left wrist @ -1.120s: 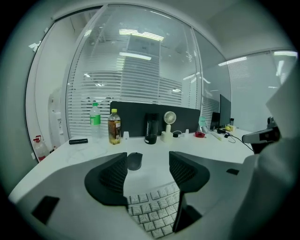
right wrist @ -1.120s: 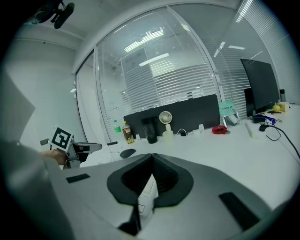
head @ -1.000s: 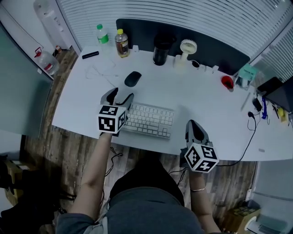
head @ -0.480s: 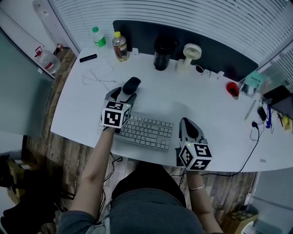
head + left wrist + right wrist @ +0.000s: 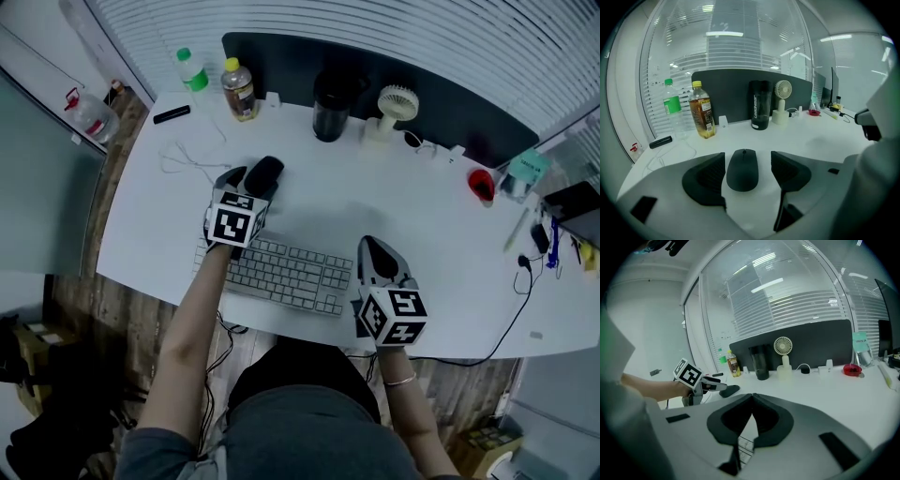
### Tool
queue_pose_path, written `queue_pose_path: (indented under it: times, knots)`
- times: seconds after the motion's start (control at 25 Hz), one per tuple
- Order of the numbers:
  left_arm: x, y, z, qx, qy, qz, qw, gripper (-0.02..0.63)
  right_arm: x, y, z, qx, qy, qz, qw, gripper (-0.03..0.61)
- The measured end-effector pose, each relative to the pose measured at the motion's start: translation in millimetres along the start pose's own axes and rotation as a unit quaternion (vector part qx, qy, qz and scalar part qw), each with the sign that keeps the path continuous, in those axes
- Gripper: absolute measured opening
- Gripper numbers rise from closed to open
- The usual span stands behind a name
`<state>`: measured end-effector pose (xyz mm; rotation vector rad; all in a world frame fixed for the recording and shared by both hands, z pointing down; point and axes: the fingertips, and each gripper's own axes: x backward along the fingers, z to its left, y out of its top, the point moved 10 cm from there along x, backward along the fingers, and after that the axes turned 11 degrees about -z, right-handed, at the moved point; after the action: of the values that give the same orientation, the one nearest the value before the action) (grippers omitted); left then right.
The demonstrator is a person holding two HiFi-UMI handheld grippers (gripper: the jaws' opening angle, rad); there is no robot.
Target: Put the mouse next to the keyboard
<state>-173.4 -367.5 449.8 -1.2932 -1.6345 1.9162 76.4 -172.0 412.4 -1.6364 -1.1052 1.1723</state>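
A black mouse [image 5: 265, 173] lies on the white desk [image 5: 403, 206], just beyond the left end of the white keyboard [image 5: 281, 275]. My left gripper [image 5: 249, 180] reaches over that end, and its jaws are opening with the mouse [image 5: 742, 163] between them. Both pads [image 5: 705, 178] stand clear of the mouse's sides. My right gripper [image 5: 368, 246] hovers past the keyboard's right end, shut, with nothing in it. In the right gripper view its tips [image 5: 752, 397] meet, and the mouse [image 5: 729, 390] shows far off at the left.
Along the back of the desk stand a green-capped bottle [image 5: 190, 68], a tea bottle [image 5: 238, 89], a black tumbler [image 5: 329, 105] and a white fan [image 5: 394, 108]. A white cable [image 5: 187, 155] lies left of the mouse. A red dish [image 5: 481, 186] sits far right.
My left gripper has moved from above the keyboard's left end out to the mouse and now straddles it. The right gripper has drifted slightly left.
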Motion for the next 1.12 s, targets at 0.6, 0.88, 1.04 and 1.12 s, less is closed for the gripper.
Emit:
queue_pose_path:
  times: [0.6,0.88,1.04,1.12]
  knots:
    - [-41.7,-12.8,11.0,-0.019,-0.023,0.068,0.9972,0.301,-11.4,-6.8,-10.1,-0.011,-0.001,0.019,1.0,0.005]
    - [-52.3,-15.6,11.3,-0.022,-0.028,0.082,0.996,0.301,-13.5,-7.3,-15.2,-0.015,-0.005,0.027,1.0,0.005]
    - [-56.6,-16.7,11.7,-0.025,-0.028,0.091,0.9951,0.299,-14.3,-8.8,-17.1,-0.018,-0.006,0.029,0.999,0.005]
    - [-57.7,-17.7,11.8,-0.022,-0.026,0.095,0.9949,0.299,-14.0,-9.7,-17.6,-0.018,-0.006,0.031,0.999,0.005]
